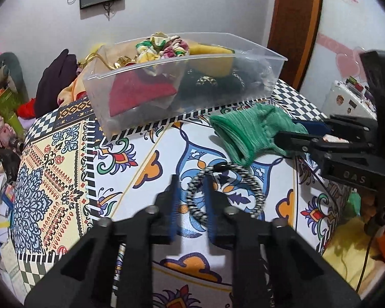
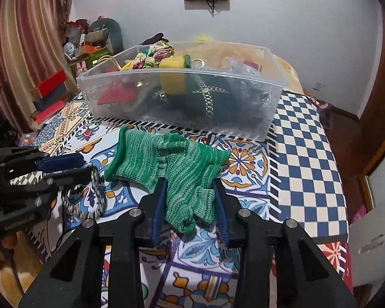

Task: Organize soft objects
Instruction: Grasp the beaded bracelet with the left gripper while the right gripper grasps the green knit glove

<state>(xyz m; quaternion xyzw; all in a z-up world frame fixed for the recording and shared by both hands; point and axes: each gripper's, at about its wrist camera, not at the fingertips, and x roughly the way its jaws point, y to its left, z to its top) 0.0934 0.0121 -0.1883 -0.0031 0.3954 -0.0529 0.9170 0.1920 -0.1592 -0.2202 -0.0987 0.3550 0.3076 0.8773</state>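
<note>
A green knit glove (image 2: 166, 154) lies on the patterned tablecloth (image 2: 308, 154) in front of a clear plastic bin (image 2: 243, 107) that holds several cloth items. My right gripper (image 2: 190, 192) is shut on the glove's finger end, and the knit bunches between its blue pads. From the left wrist view, the same gripper (image 1: 292, 131) comes in from the right onto the glove (image 1: 251, 131). Left of the glove lies a black-and-white braided band (image 1: 243, 179). My left gripper (image 1: 190, 187) is shut on the band's left strand. In the right wrist view, this gripper (image 2: 86, 165) pinches the band (image 2: 97, 192).
The bin (image 1: 192, 59) stands at the table's far side, close behind the glove. Stacked boxes (image 2: 51, 95) and toys crowd the floor left of the table. A wooden door frame (image 1: 295, 25) rises at the right. The tablecloth's checkered part (image 2: 308, 179) lies bare.
</note>
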